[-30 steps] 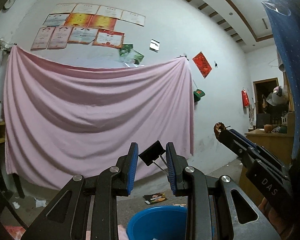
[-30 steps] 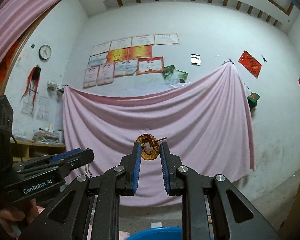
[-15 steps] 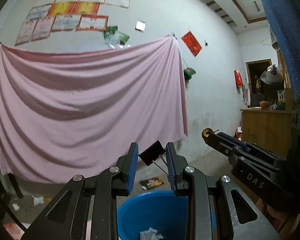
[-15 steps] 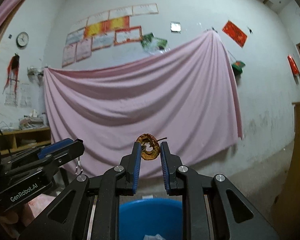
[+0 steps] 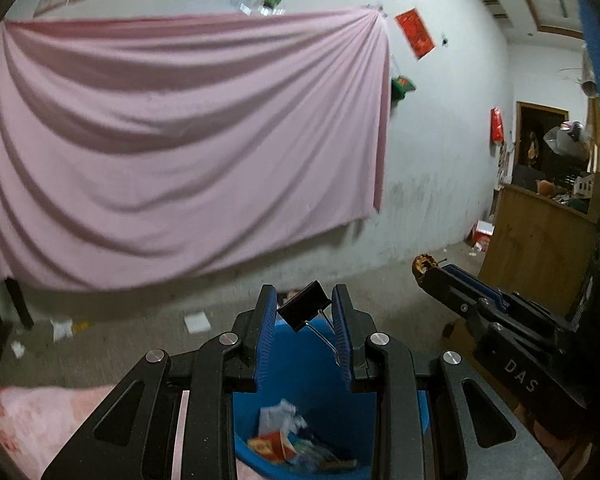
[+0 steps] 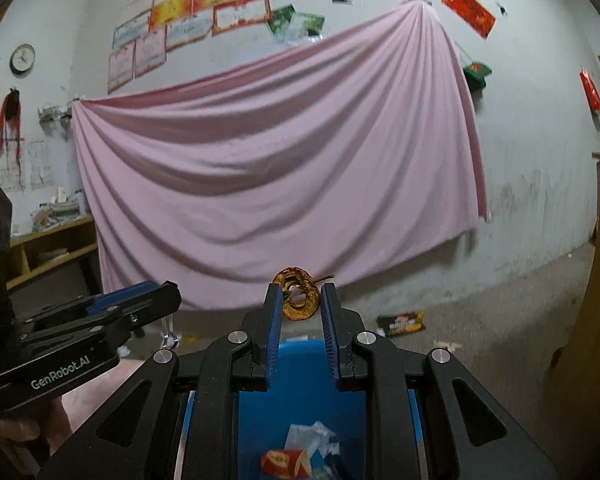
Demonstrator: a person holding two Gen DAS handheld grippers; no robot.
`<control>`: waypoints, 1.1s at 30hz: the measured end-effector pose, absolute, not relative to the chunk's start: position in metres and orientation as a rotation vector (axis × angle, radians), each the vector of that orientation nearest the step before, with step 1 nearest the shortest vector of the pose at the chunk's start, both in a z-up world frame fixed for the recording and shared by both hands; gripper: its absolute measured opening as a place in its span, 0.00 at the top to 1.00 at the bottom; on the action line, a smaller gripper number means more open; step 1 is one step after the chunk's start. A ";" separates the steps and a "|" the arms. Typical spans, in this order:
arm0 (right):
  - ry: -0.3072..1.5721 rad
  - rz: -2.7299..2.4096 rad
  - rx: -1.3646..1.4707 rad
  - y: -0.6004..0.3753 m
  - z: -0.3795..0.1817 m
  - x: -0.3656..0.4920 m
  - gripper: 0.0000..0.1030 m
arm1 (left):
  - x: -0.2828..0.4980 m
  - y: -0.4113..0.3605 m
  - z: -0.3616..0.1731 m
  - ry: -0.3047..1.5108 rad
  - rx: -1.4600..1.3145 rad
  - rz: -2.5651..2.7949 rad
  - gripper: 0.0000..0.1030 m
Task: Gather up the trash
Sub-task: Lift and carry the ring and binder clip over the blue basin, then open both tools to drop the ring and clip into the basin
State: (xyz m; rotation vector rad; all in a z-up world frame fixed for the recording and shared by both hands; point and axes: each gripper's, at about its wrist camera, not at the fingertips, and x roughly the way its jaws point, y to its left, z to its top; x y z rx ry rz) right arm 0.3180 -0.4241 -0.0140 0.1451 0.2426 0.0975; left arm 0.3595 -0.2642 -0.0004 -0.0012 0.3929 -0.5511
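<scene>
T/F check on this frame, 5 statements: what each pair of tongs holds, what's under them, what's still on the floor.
1. The left tongs grip a black metal binder clip. True.
2. The right tongs are empty. False: they pinch a brown dried ring-shaped fruit slice.
3. A round blue plastic bin sits below both tongs. True.
4. The bin is empty. False: crumpled white paper and a red carton lie inside.
5. The floor is clear of litter. False: a dark snack wrapper and white paper scraps lie there.
</scene>
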 end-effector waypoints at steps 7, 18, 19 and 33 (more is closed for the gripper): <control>0.390 0.111 0.176 -0.427 -0.029 0.335 0.83 | 0.393 -0.263 -0.019 0.597 -0.055 -0.525 0.77; 0.545 0.115 0.202 -0.432 -0.051 0.347 0.83 | 0.417 -0.267 -0.036 0.769 -0.075 -0.517 0.77; 0.555 0.115 0.202 -0.432 -0.053 0.348 0.83 | 0.417 -0.268 -0.037 0.776 -0.074 -0.517 0.77; 0.598 0.108 0.196 -0.429 -0.054 0.353 0.66 | 0.414 -0.262 -0.037 0.815 -0.102 -0.473 0.58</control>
